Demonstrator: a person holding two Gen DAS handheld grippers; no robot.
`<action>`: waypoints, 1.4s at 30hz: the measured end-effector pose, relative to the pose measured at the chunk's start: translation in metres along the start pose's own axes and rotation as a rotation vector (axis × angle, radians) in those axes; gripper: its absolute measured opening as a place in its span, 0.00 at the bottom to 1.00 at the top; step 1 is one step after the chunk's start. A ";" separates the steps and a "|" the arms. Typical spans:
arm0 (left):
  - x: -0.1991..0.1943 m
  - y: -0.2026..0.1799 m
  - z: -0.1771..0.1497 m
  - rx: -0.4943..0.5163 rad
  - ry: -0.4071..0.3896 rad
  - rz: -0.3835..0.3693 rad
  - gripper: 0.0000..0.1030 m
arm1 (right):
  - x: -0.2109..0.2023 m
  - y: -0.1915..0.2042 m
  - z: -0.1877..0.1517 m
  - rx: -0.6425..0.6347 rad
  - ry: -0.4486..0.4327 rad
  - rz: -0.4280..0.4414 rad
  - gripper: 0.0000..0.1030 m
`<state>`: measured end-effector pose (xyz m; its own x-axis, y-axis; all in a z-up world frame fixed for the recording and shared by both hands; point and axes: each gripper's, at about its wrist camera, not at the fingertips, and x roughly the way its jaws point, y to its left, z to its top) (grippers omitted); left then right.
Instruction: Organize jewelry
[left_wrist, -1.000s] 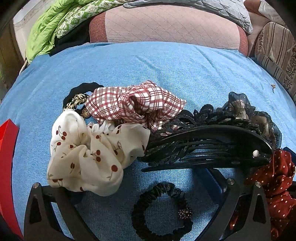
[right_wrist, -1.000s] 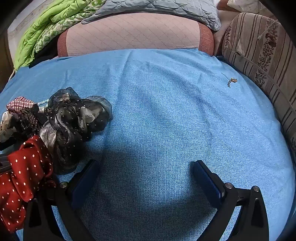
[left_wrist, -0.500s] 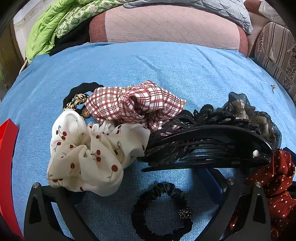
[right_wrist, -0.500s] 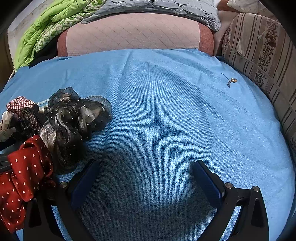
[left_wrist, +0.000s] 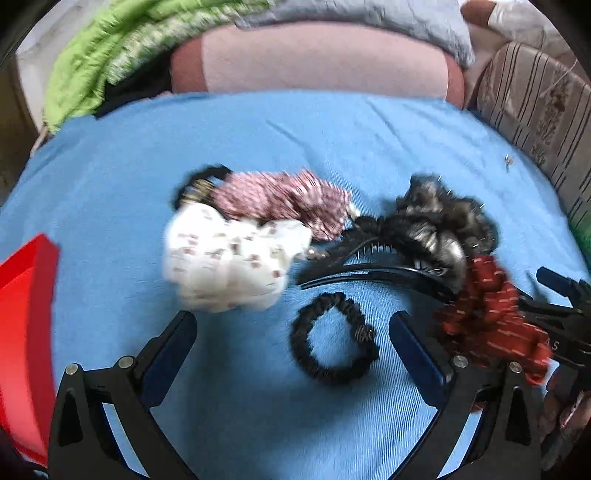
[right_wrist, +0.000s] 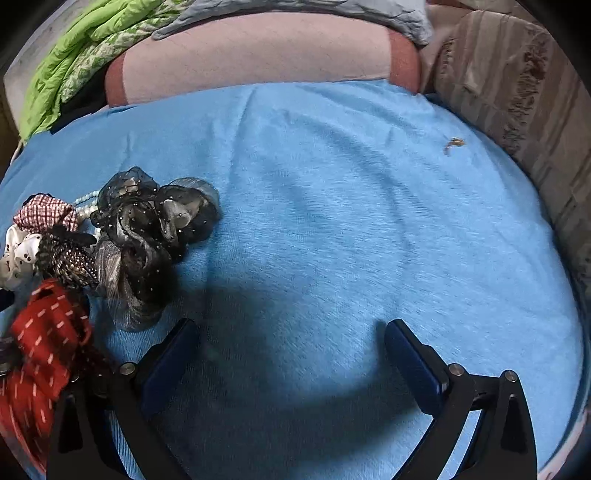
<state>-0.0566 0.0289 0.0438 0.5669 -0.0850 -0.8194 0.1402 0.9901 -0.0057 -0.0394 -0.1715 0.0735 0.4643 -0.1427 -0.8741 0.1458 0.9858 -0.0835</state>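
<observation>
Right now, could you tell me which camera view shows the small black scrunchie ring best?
The left wrist view: the black scrunchie ring lies whole on the blue cloth between the open left gripper fingers, slightly blurred. The right wrist view does not show it.

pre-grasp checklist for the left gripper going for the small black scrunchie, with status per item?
1. Left gripper open: ok, fingers spread wide with nothing between them.
2. Small black scrunchie lined up: ok, it lies between the fingers and nearer the right one.
3. Target apart from neighbours: ok, blue cloth shows all round it; the black hair claw lies just beyond.
4. Red dotted scrunchie clear of the right finger: not ok, it sits right beside that finger.
5. Right gripper out of the way: ok, open over bare blue cloth.
6. Red box ready to receive: cannot tell, only one edge shows.
</observation>
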 end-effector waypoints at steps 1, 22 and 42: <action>-0.012 0.003 -0.003 -0.006 -0.026 0.009 1.00 | -0.011 -0.001 -0.003 0.011 -0.026 -0.002 1.00; -0.154 0.022 -0.048 -0.082 -0.312 0.138 1.00 | -0.179 0.023 -0.063 0.036 -0.462 -0.057 1.00; -0.200 0.036 -0.074 -0.125 -0.371 0.168 1.00 | -0.215 0.052 -0.093 0.002 -0.538 -0.045 1.00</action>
<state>-0.2253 0.0903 0.1652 0.8303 0.0664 -0.5534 -0.0652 0.9976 0.0219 -0.2129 -0.0813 0.2124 0.8392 -0.2106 -0.5014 0.1771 0.9775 -0.1142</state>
